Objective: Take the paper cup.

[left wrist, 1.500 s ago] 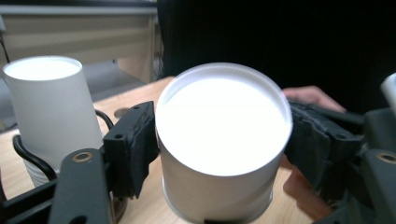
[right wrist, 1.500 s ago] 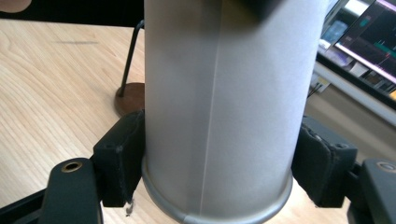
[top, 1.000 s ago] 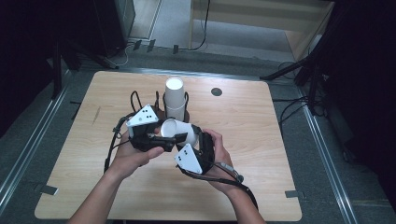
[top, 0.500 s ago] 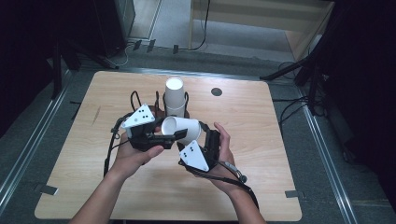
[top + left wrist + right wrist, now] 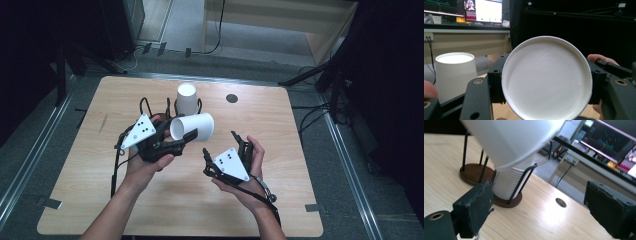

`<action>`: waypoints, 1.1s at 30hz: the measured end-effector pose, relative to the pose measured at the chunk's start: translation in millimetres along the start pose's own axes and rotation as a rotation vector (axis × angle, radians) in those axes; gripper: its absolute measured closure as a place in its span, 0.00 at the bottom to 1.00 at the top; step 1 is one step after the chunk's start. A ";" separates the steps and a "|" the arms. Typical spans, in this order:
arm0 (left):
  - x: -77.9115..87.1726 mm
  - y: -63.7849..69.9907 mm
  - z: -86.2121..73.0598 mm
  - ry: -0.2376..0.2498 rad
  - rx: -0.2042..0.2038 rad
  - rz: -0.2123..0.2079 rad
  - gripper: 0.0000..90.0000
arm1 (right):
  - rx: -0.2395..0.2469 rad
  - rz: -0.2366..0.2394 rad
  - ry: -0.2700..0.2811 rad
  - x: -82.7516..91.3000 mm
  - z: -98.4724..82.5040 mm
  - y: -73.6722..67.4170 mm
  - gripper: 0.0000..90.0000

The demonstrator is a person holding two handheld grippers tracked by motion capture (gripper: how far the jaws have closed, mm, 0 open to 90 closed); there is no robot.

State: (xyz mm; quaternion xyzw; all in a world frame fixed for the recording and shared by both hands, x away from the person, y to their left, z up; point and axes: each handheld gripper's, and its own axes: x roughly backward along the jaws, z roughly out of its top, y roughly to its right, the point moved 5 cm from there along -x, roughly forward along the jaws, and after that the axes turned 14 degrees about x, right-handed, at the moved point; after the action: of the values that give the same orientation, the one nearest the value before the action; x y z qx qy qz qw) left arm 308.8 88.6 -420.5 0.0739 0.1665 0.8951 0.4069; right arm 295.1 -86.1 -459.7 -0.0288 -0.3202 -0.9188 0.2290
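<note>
A white paper cup lies on its side above the table, and my left gripper is shut on it near its base. In the left gripper view the cup's round bottom faces the camera with a black jaw pressing on each side. My right gripper is held to the right of the cup and a little nearer to me. Its jaws have just been opening and nothing is between them. In the right gripper view the cup hangs above and beyond the pads.
A stack of upturned white cups stands in a black wire holder on a round brown base at the table's far middle. A second, empty wire holder stands to its left. A round hole is in the tabletop to the right.
My right gripper has let go of the cup, opened, and drawn away to the right. The left gripper still holds the cup in nearly the same place.
</note>
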 end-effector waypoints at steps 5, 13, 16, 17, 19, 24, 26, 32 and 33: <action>-3.1 -1.6 -7.5 0.005 -0.004 0.003 0.41 | -0.203 0.027 0.036 7.9 -2.2 10.0 0.14; -10.0 -5.1 -14.4 0.050 -0.005 0.022 0.41 | -0.573 0.070 0.013 16.6 -12.4 20.5 0.20; -14.3 -4.3 -17.9 0.064 -0.015 0.028 0.41 | -0.697 0.094 0.015 17.8 -13.2 21.8 0.22; -15.3 -3.9 -18.6 0.067 -0.015 0.026 0.41 | -0.736 0.103 0.013 18.3 -13.0 21.9 0.22; -17.9 -2.4 -20.5 0.069 -0.014 0.026 0.41 | -0.773 0.111 0.006 18.4 -12.6 22.1 0.18; -22.8 -1.3 -24.5 0.076 -0.014 0.031 0.41 | -0.904 0.160 0.008 15.4 -11.4 21.3 0.06; -23.9 -1.2 -26.0 0.075 -0.023 0.039 0.41 | -0.938 0.141 -0.004 15.0 -11.5 21.9 0.01; -26.0 -0.5 -27.8 0.107 -0.027 0.044 0.40 | -1.122 0.148 0.009 14.0 -10.3 25.8 0.00; -26.3 0.0 -28.0 0.108 -0.028 0.042 0.40 | -1.151 0.142 -0.001 13.6 -11.2 26.1 0.00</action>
State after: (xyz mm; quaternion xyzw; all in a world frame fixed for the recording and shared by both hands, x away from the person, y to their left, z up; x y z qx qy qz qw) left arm 318.6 62.1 -446.6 0.0234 0.1739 0.9084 0.3794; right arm 295.5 -116.2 -450.9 -0.1707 0.2336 -0.9274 0.2372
